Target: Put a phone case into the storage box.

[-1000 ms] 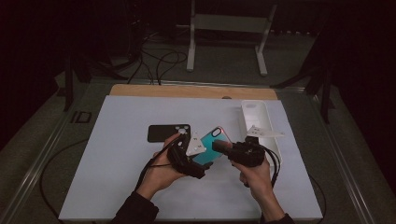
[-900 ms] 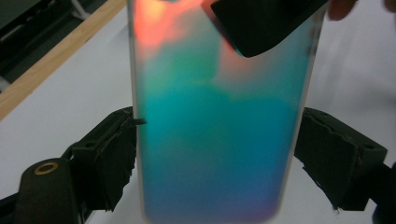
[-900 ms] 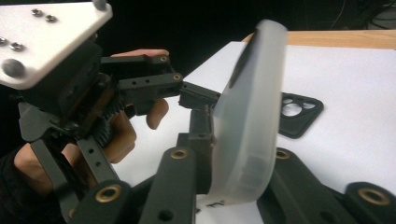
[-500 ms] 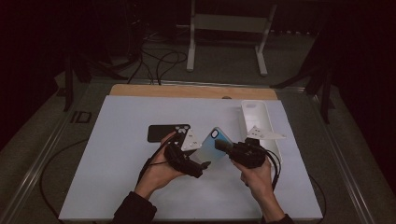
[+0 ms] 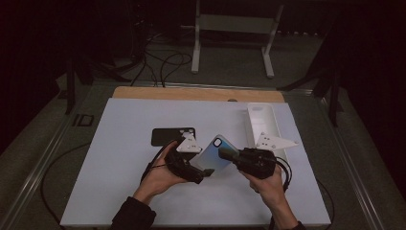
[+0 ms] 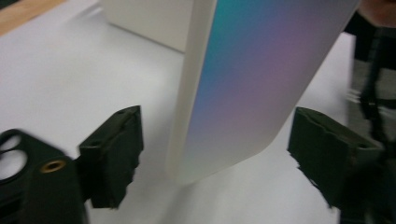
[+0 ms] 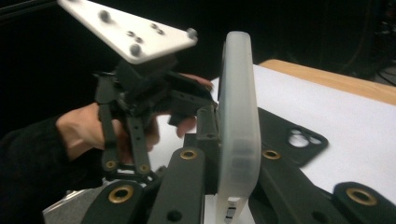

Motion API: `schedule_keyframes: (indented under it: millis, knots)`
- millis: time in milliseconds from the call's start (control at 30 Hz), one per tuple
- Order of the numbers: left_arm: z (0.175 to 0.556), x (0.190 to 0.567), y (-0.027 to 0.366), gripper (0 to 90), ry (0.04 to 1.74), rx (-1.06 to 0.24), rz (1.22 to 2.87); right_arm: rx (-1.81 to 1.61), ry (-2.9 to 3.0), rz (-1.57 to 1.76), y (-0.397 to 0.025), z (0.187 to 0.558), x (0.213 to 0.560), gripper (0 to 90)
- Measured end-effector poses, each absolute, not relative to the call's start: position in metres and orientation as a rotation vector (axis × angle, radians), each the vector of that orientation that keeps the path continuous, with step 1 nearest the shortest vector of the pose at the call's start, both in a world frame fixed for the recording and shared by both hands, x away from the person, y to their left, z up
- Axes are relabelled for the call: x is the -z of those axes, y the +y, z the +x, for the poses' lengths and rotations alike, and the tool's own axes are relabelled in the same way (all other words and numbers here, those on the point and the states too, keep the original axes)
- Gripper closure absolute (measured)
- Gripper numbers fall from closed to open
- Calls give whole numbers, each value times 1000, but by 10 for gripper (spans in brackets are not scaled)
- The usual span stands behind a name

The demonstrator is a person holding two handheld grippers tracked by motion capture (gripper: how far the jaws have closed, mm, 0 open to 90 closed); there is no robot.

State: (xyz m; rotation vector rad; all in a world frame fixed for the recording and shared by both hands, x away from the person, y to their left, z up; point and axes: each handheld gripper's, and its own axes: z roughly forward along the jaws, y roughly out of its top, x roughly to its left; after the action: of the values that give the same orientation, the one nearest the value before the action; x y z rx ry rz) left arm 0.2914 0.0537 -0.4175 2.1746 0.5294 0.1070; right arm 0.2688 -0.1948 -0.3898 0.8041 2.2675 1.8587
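High view: the iridescent phone case [image 5: 216, 154] is held above the white table [image 5: 119, 191], between the two grippers. Its long axis runs diagonally, with the camera-cutout end toward the far side and the other end toward the left gripper [image 5: 203, 173]. The right gripper [image 5: 225, 153] pinches its right edge. A black phone case [image 5: 167, 136] lies flat just beyond the left hand [image 5: 160, 175]; a white tray [image 5: 263, 120] sits at the right.

Left gripper view: the jaws stand spread wide, one on each side of the case's lower end, not touching it.

Right gripper view: the case stands edge-on and upright – the jaws are clamped on its bottom end.
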Motion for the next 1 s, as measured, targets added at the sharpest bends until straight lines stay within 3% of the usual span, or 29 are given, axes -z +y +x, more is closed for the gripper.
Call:
schedule_keyframes:
  millis: [200,633,867,933,1000]
  knots:
    - [289,417,55,276,472,-49,2149,-1926,2290,754,-193,269,388,862]
    - [288,419,59,561,395,15,2136,-1945,2309,717,-202,273,392,842]
    - [286,420,58,681,382,1,2138,-1864,2289,700,-204,273,390,709]
    - [285,420,58,712,377,6,2127,-1794,2284,701,-202,271,389,628]
    - [284,420,57,775,369,-7,2127,-1733,2278,708,-198,271,389,491]
